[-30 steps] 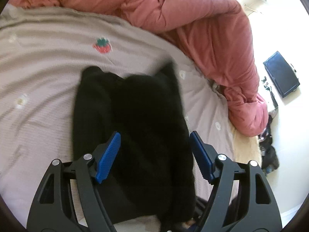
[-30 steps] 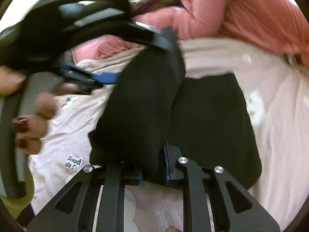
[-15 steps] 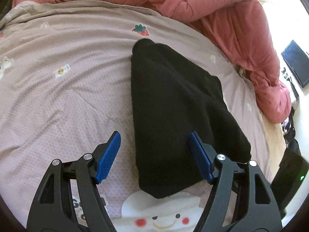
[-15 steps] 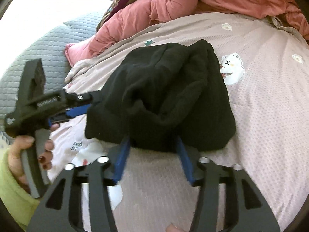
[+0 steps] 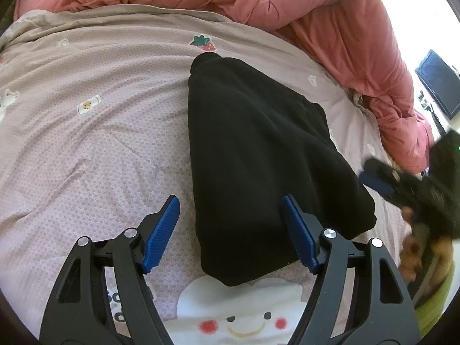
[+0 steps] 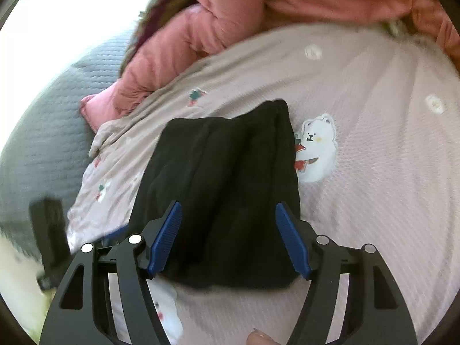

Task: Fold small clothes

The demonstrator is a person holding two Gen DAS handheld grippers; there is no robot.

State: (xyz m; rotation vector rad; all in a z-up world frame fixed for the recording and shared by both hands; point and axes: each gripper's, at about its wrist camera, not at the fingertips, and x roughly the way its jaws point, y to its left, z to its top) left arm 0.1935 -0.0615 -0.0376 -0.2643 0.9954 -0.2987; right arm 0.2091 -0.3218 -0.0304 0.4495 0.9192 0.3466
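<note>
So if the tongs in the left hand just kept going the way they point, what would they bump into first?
Most likely the folded black garment lying on the bedspread: the open left tongs angle down at it, though the depth is hard to judge.

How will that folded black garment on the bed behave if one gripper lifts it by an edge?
The black garment would likely sag and unfold: its stacked layers lie loose, with soft rounded edges. It looks like thick fleece, so probably grippy. It probably drags on the textured bedsheet rather than sliding.
</note>
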